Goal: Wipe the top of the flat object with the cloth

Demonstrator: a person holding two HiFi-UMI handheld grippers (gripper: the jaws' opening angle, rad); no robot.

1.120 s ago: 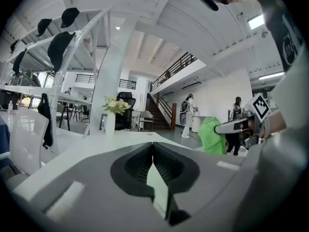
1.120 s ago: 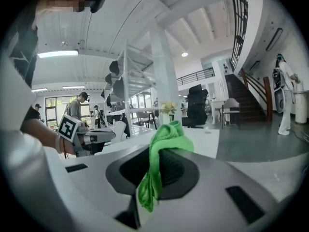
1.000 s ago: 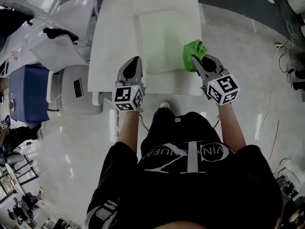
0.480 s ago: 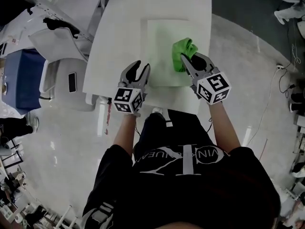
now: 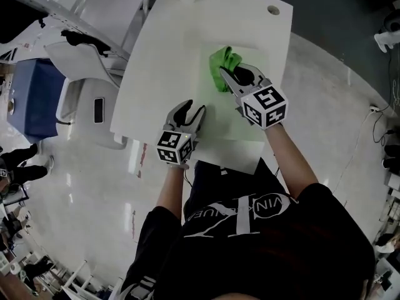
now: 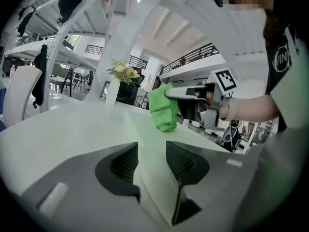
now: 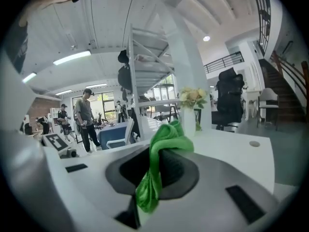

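**Task status.** Wiping is, by judgement, under way and not finished. The cloth [image 5: 220,58] is bright green and bunched. It sits on the far-left part of the flat object [image 5: 222,124], towards 12 o'clock. No dirt or wipe marks show, so I cannot tell how much of the top is already done. The near half, towards 6 o'clock, probably remains.

**Right claw** [image 5: 226,74]. Clamped on the cloth; a fold hangs out below the jaws in the right gripper view.

**Left claw** [image 5: 192,108]. Its jaws have just been opening and now stand wide apart. They lie low over the flat object's left edge at 9 o'clock. That edge runs between the jaws, but the pads do not press on it.

**Flat object.** A pale green sheet lying flat on the desk [image 5: 162,42], near its right side.

**Desk.** White and otherwise mostly bare.
- A vase of flowers [image 6: 124,71] stands at the far edge, at 12 o'clock.
- A round cable hole [image 5: 273,9] is at 1 o'clock.

**Room.**
- Glossy pale floor.
- White chairs [image 5: 81,61] at 10 o'clock.
- A dark phone [image 5: 98,109] on a white seat at 9 o'clock.
- White shelving, and people [image 7: 87,115] standing in the background.
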